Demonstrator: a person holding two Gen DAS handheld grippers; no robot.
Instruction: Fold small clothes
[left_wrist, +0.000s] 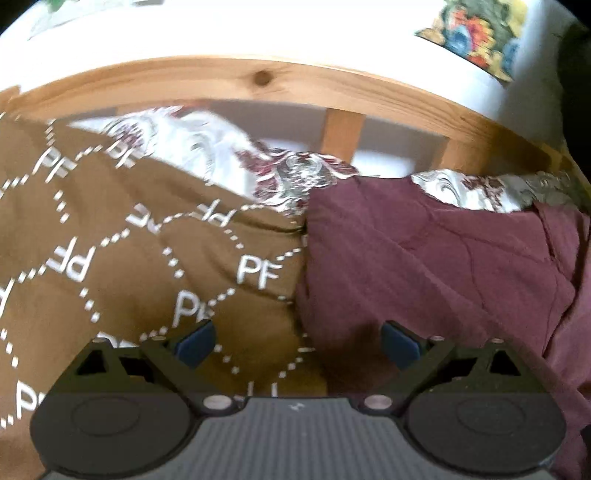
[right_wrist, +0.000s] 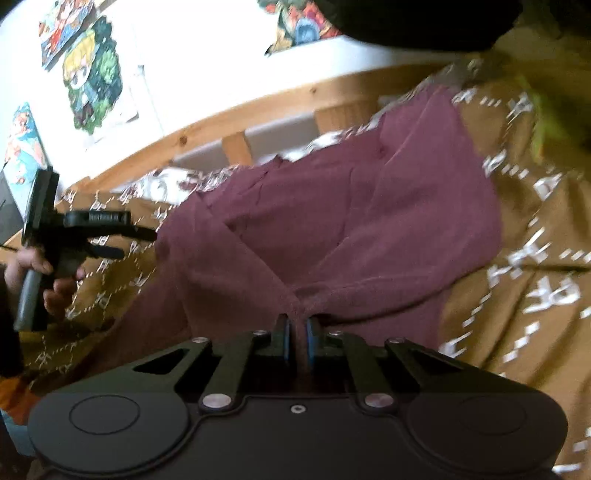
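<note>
Between the right gripper (right_wrist: 297, 338) pads, maroon garment (right_wrist: 332, 221) is pinched; left gripper (left_wrist: 297, 341) gapes.

Both views are smeared by motion blur. In the right wrist view the maroon garment (right_wrist: 332, 229) runs under the right gripper (right_wrist: 297, 338), so its near edge is hidden, and the pinched fold is lost between the pads. A dark shape (right_wrist: 424, 22) at the top edge and a yellow-green smear (right_wrist: 546, 122) at far right are too blurred to identify. In the left wrist view the garment (left_wrist: 443, 258) is cut off at right, and the poster (left_wrist: 480, 33) by the top edge.
</note>
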